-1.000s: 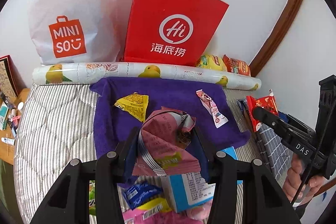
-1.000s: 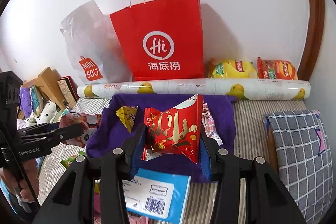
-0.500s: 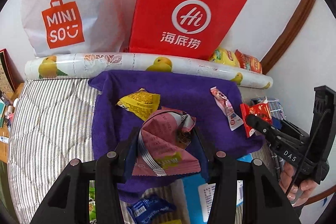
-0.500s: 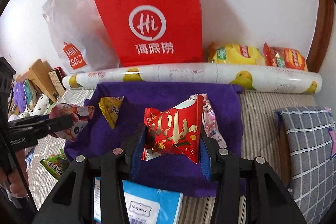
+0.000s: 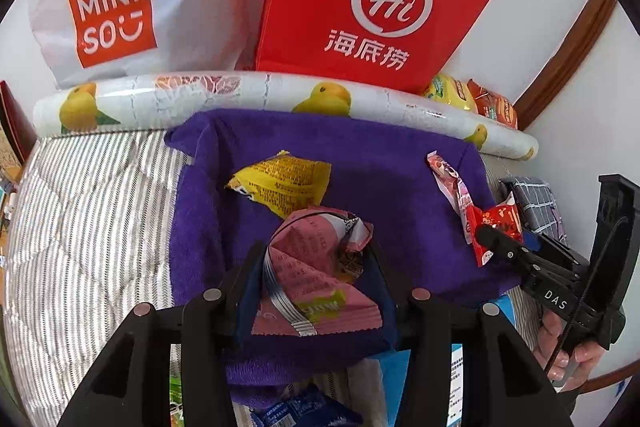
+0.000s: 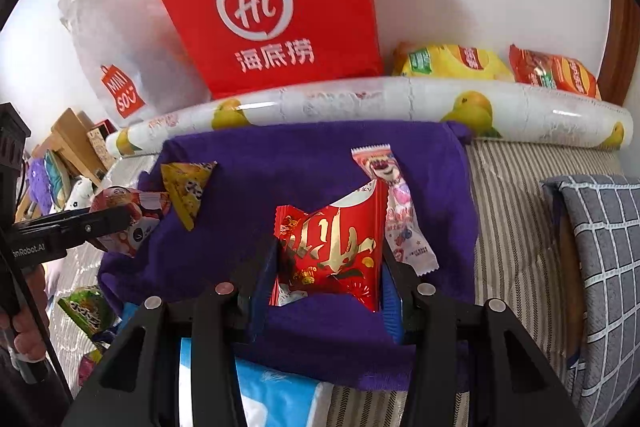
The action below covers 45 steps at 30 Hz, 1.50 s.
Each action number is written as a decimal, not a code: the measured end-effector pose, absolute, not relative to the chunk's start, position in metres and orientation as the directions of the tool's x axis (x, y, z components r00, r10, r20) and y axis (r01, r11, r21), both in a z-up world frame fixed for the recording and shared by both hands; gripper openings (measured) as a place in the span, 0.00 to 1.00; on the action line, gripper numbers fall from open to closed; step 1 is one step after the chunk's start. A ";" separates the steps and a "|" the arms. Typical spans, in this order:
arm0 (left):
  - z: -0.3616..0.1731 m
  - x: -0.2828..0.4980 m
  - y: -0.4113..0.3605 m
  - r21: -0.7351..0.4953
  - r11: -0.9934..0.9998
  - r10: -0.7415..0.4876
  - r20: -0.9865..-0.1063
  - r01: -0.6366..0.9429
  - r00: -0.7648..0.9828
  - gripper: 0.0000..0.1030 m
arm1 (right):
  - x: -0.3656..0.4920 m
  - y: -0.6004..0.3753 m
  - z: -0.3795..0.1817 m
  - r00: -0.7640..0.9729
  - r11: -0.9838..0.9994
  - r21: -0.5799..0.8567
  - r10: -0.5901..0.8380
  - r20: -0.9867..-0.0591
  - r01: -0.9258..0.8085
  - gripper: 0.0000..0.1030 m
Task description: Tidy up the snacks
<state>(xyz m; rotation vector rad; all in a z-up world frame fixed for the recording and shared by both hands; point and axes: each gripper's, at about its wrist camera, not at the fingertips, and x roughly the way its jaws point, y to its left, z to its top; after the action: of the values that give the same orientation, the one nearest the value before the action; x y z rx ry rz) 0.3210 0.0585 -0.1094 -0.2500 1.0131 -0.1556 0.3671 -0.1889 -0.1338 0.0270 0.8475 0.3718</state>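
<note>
A: Purple towel [image 5: 384, 163] first, it already holds two packets. Where are ours?

B: Left gripper [image 5: 316, 279] is clamped on the pink packet [image 5: 316, 275], right gripper [image 6: 328, 259] on the red packet [image 6: 332, 251]; both probably hang above the towel. Set them in bare spots before letting go.

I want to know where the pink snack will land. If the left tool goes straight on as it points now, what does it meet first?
Most likely the purple towel. The left tool, shut on the pink packet, points down at bare towel, just short of the yellow packet. Depth is uncertain.
</note>
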 end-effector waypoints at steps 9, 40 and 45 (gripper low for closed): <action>-0.118 0.326 0.052 -0.272 0.962 -0.244 -0.826 0.019 0.508 0.45 | 0.373 -0.196 -0.142 0.585 0.939 0.182 0.326 -0.743 -0.292 0.45; -0.124 0.328 0.039 -0.223 0.974 -0.215 -0.856 0.039 0.470 0.68 | 0.375 -0.191 -0.151 0.568 0.946 0.139 0.288 -0.771 -0.292 0.64; -0.115 0.324 0.039 -0.212 0.977 -0.204 -0.855 0.037 0.477 0.69 | 0.367 -0.188 -0.142 0.579 0.944 0.129 0.289 -0.762 -0.302 0.64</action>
<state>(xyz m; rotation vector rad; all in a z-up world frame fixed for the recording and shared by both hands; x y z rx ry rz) 0.3236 0.0394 -0.1148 -0.1730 1.0644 -0.1479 0.3673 -0.1878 -0.1422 -0.0159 0.8885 0.3458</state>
